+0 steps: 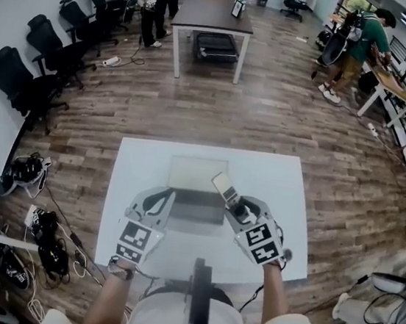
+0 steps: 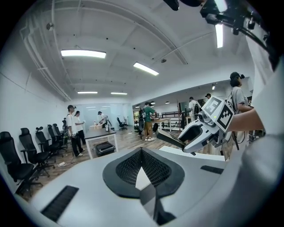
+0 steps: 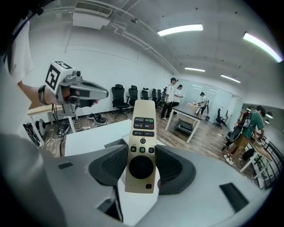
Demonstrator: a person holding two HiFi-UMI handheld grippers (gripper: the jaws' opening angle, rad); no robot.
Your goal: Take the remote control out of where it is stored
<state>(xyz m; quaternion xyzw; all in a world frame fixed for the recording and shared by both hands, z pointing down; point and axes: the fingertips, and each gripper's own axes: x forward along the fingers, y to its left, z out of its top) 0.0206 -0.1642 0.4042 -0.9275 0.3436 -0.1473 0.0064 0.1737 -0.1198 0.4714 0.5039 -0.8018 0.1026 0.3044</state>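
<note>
A slim gold remote control with dark buttons stands between the pads of my right gripper, which is shut on its lower half. In the head view the remote sticks up and to the left out of the right gripper, just above the right edge of a grey storage box on the white table. My left gripper hovers at the box's left side. Its jaws are shut with nothing in them. The left gripper view also catches the right gripper carrying the remote.
A paler lid or panel lies behind the box. Beyond the table are wood floor, a dark table, a row of black chairs on the left, and people standing at the back and at the right. Cables lie left of the table.
</note>
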